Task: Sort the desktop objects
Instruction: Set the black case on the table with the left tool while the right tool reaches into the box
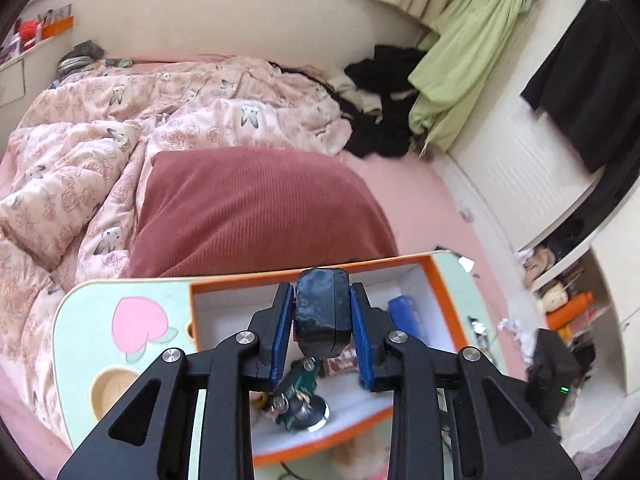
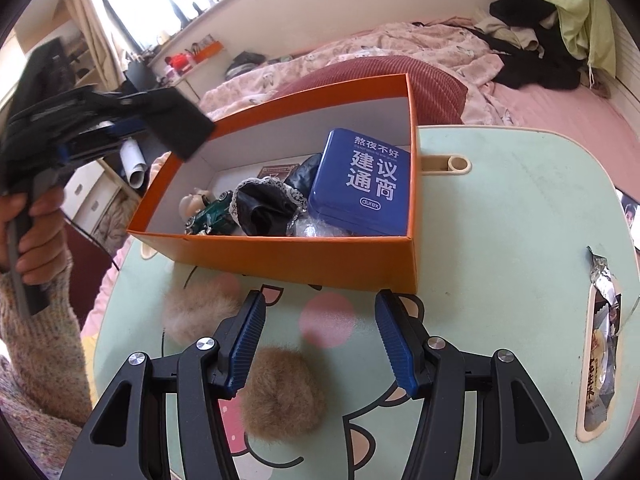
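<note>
My left gripper (image 1: 322, 312) is shut on a black block (image 1: 322, 308) and holds it above the orange box (image 1: 448, 292). In the right wrist view the same gripper (image 2: 160, 120) hovers with the black block (image 2: 178, 120) over the box's left corner. The orange box (image 2: 300, 260) holds a blue tin (image 2: 362, 184), a green toy car (image 2: 212, 212), a black lacy cloth (image 2: 264, 204) and a crinkled clear wrapper (image 2: 312, 230). My right gripper (image 2: 320, 340) is open and empty over the table, in front of the box. Two tan fur pompoms (image 2: 280, 392) (image 2: 196, 312) lie beside its left finger.
The mint lap table (image 2: 500, 240) with cartoon print stands on a pink bed. A snack packet (image 2: 602, 344) lies in the slot at its right edge. A red pillow (image 1: 256, 212) and pink quilt (image 1: 80, 152) lie behind the table.
</note>
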Tool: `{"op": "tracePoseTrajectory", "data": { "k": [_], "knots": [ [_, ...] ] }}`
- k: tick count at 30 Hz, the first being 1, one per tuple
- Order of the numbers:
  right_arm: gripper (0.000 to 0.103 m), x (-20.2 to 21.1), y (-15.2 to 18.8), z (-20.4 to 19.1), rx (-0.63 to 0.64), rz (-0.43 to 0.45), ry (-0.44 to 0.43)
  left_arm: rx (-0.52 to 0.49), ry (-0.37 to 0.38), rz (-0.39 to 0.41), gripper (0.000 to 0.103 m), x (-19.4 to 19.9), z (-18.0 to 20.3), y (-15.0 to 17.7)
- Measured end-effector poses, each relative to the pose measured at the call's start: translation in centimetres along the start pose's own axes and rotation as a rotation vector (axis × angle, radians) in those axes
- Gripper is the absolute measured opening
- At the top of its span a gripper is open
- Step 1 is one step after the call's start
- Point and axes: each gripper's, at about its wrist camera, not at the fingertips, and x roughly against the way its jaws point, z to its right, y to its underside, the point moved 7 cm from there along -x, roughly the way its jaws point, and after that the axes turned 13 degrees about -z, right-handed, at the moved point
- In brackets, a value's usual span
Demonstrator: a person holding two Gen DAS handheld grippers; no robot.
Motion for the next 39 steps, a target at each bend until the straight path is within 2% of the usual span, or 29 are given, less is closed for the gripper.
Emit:
{"op": "tracePoseTrajectory", "data": {
  "k": [4, 8, 12, 14, 16, 18, 19, 20, 22, 24, 25, 27, 29, 32, 38, 39],
  "knots": [
    [0.057, 0.7, -0.1, -0.2, 0.015, 0.008, 0.015, 0.007, 0.061, 0.021, 0.029, 2.3, 0.2, 2.5],
    [0.057, 2.2, -0.4, -0.2, 0.035, 0.02, 0.026, 0.03, 0.162, -0.032, 0.029, 2.2, -0.1, 6.8],
    [0.057, 4.0, -1.6, -0.8, 0.042, 0.037, -0.028, 0.064, 0.235, -0.085, 0.03, 0.2, -0.9, 11.0],
    [0.057, 4.7, -2.6, -1.8, 0.061, 0.034, -0.085, 0.092, 0.216, -0.127, 0.03, -1.7, -1.6, 12.7],
    [0.057, 4.8, -4.0, -3.1, 0.1, 0.011, -0.105, 0.127, 0.189, -0.138, 0.031, -3.5, -2.5, 14.0],
    [0.057, 4.1, -5.6, -4.4, 0.136, -0.047, -0.085, 0.17, 0.258, -0.119, 0.031, -4.3, -2.8, 14.6],
    [0.056, 3.3, -6.5, -4.8, 0.127, -0.101, -0.08, 0.182, 0.269, -0.106, 0.031, -4.4, -2.8, 14.9],
    [0.055, 2.5, -7.1, -5.1, 0.102, -0.155, -0.091, 0.189, 0.262, -0.084, 0.032, -4.4, -2.8, 15.1],
    [0.054, 0.7, -8.4, -6.2, 0.031, -0.261, -0.198, 0.18, 0.182, -0.05, 0.037, -4.6, -2.9, 15.4],
    [0.054, -1.2, -9.4, -7.6, -0.016, -0.342, -0.291, 0.14, 0.103, -0.048, 0.052, -5.0, -2.7, 16.0],
    [0.054, -2.2, -9.7, -8.0, -0.026, -0.38, -0.295, 0.12, 0.084, -0.035, 0.055, -4.9, -2.4, 16.2],
    [0.054, -4.5, -9.7, -8.8, -0.055, -0.465, -0.287, 0.096, 0.033, -0.024, 0.071, -4.8, -1.9, 16.2],
    [0.054, -6.7, -9.5, -9.0, -0.101, -0.544, -0.276, 0.088, -0.024, -0.013, 0.075, -4.5, -1.8, 16.1],
    [0.054, -8.5, -9.8, -8.2, -0.169, -0.563, -0.227, 0.081, -0.052, 0.003, 0.075, -4.0, -2.1, 16.2],
    [0.054, -10.4, -11.5, -8.1, -0.242, -0.499, -0.166, 0.095, 0.002, 0.01, 0.075, -3.8, -2.8, 16.2],
    [0.047, -10.6, -11.4, -8.4, -0.24, -0.481, -0.149, 0.1, 0.01, 0.011, 0.075, -3.7, -2.8, 16.1]
  ]
}}
